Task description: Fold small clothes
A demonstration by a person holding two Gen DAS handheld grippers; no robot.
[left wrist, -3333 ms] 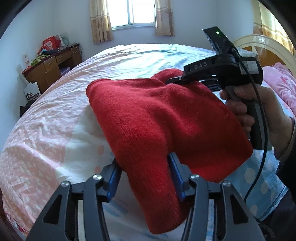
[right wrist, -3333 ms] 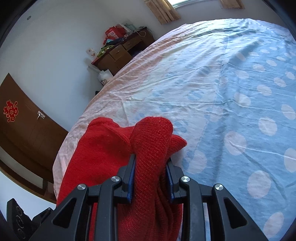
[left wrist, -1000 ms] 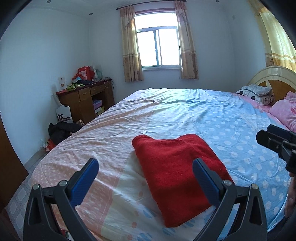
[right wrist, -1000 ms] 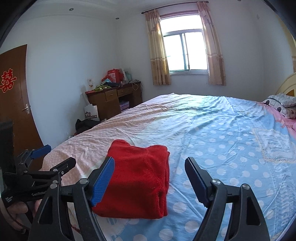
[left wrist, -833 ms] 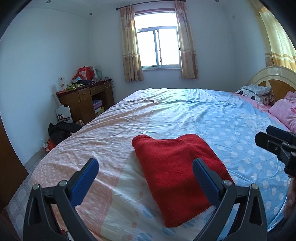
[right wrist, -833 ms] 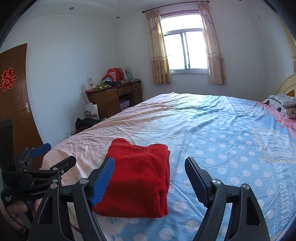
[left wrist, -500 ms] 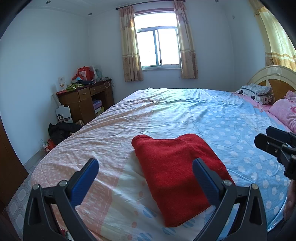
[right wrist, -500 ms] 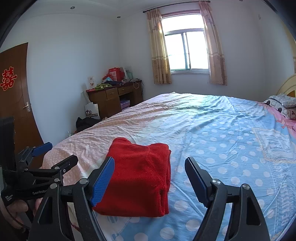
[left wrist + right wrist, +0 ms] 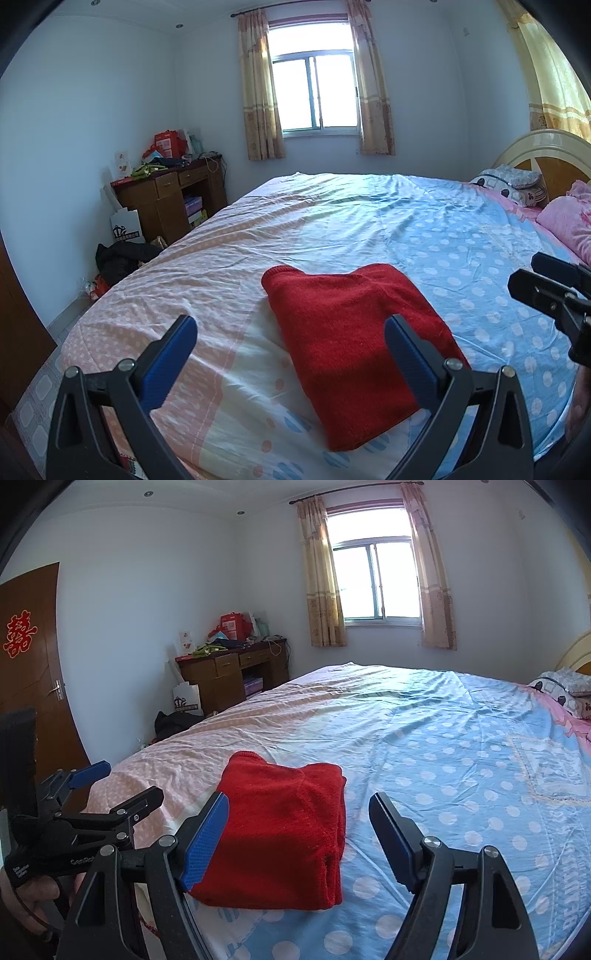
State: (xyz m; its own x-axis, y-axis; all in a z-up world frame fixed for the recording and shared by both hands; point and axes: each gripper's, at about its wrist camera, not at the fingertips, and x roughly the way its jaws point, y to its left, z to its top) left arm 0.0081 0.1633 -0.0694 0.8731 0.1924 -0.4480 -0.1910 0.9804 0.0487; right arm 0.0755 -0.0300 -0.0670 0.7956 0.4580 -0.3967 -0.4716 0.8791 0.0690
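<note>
1 red knit garment [image 9: 354, 325], folded into a rectangle, lay flat on the bed [image 9: 369, 221] near its foot edge, on the pink-to-blue part of the sheet. Left hand-held gripper [image 9: 290, 360]: jaws wide, holding nothing, raised off the garment. Right hand-held gripper [image 9: 299, 834]: jaws wide, holding nothing, likewise clear.

both cameras sit above the near edge of the bed [image 9: 332, 221], looking forward along their own spread fingers toward the far window [image 9: 314, 96]. the left wrist view stands to the left and catches the right gripper [image 9: 546, 295] at its right rim. the right wrist view catches the left gripper [image 9: 99, 790] at its left rim. both share the folded red sweater [image 9: 351, 332], close below, and the wooden desk [image 9: 232, 675] beyond.
</note>
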